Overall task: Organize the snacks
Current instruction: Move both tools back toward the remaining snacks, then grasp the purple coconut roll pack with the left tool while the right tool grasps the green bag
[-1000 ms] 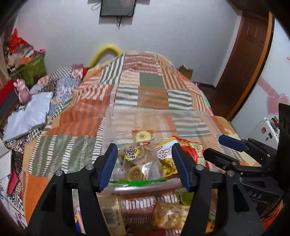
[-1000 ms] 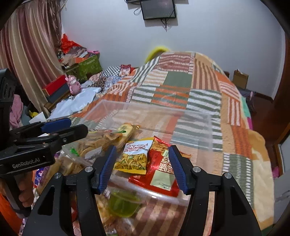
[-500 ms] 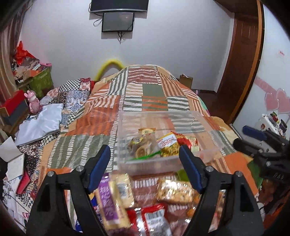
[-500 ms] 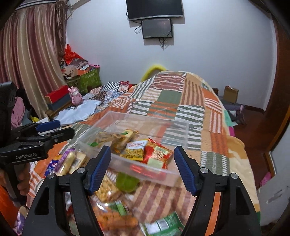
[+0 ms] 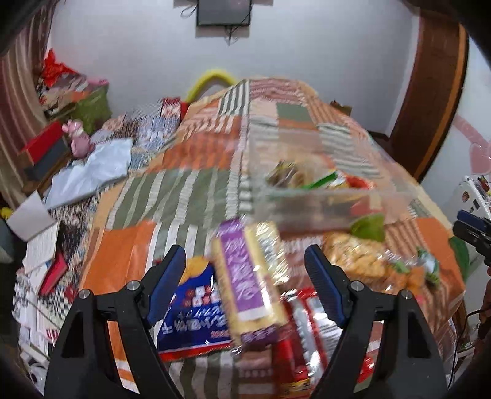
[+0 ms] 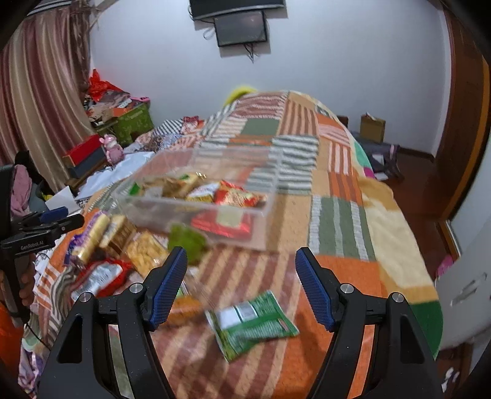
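Observation:
A clear plastic box (image 5: 325,208) (image 6: 245,227) sits on the patchwork bedspread with several snack packs inside. Loose snacks lie in front of it: a purple and yellow biscuit pack (image 5: 245,285), a blue bag (image 5: 193,316), a red pack (image 5: 300,331) and a cracker bag (image 5: 359,261). My left gripper (image 5: 245,291) is open and empty, with the purple pack between its fingers in view. My right gripper (image 6: 241,288) is open and empty above the bedspread, near a green packet (image 6: 251,325). The left gripper also shows in the right wrist view (image 6: 46,224).
The bedspread (image 6: 337,221) slopes off at the right to the floor and a wooden door (image 6: 460,122). Boxes, a pink toy (image 5: 78,138) and papers crowd the left side of the bed. A screen (image 6: 241,27) hangs on the far wall.
Both grippers have pulled back from the clear box and opened wider. The loose snacks in front of the box have come into view. The left gripper has swung left over the purple pack.

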`<state>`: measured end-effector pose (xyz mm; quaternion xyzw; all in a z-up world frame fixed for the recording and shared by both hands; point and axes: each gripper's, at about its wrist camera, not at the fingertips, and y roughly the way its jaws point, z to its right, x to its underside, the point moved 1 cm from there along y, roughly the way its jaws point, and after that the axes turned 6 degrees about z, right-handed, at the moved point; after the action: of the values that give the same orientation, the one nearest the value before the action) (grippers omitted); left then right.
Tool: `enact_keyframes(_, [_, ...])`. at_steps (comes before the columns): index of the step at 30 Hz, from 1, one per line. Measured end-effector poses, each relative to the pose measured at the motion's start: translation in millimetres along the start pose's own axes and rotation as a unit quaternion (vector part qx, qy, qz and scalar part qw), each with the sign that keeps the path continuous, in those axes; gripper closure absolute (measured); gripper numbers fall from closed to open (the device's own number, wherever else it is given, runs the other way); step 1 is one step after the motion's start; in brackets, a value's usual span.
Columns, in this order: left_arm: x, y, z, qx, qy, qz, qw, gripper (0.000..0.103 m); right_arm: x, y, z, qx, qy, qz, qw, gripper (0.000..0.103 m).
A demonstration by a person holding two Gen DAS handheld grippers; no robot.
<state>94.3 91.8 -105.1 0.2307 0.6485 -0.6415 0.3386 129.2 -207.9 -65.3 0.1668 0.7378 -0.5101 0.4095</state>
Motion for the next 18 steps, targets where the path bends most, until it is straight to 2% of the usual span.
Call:
enact_keyframes(11, [25.1,25.7,-5.6,-0.001,-0.015,-0.031,0.9994,0.024,45.6,19.3,13.9,-0.001,0.026,-0.066,0.997,0.033])
enact_keyframes(14, [27.9,26.9,-3.9,0.000,-0.009,-0.024,0.9997,0.031,55.1,27.0,14.1,-0.007,0.029,-0.086,0.996,0.033])
enact_keyframes(16, [28.2,27.1,-4.2,0.002,-0.006,-0.022,0.9997,0.039,59.3,27.3,12.6,-0.006,0.024,-0.084,0.996,0.031])
enact_keyframes(18, [27.5,26.4,-5.0,0.006,-0.009,-0.021,0.9997,0.042,60.4,26.3,11.1,-0.007,0.018,-0.082,0.996,0.031])
